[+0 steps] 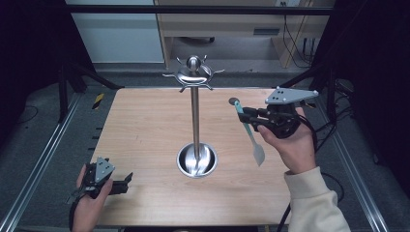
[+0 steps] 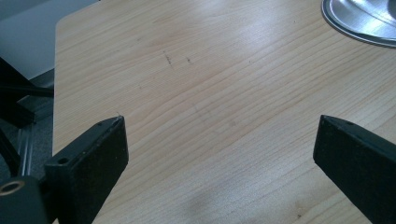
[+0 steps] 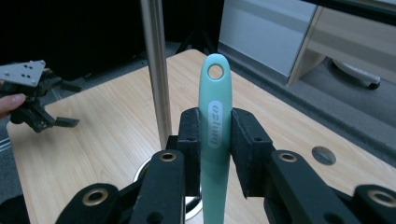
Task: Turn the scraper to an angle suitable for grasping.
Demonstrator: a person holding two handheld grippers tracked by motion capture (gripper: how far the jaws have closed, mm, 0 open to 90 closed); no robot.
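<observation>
A mint-green spatula (image 1: pixel 249 133) hangs tilted above the right half of the wooden table (image 1: pixel 145 125), its pale blade low and its handle end with a hole up. My right gripper (image 1: pixel 244 115) is shut on its handle (image 3: pixel 215 126), both pads pressing the sides. A steel utensil stand (image 1: pixel 195 121) rises from a round base (image 1: pixel 197 160) at the table's middle, with hooks around a ball top (image 1: pixel 193 72), left of the spatula. My left gripper (image 1: pixel 126 181) rests near the front left corner, its jaws wide apart over bare wood (image 2: pixel 219 135).
The stand's pole (image 3: pixel 156 70) is close to the left of the held handle in the right gripper view. A round hole (image 3: pixel 323 155) sits in the tabletop near its far right corner. Dark frame rails run along both table sides, with wooden furniture behind.
</observation>
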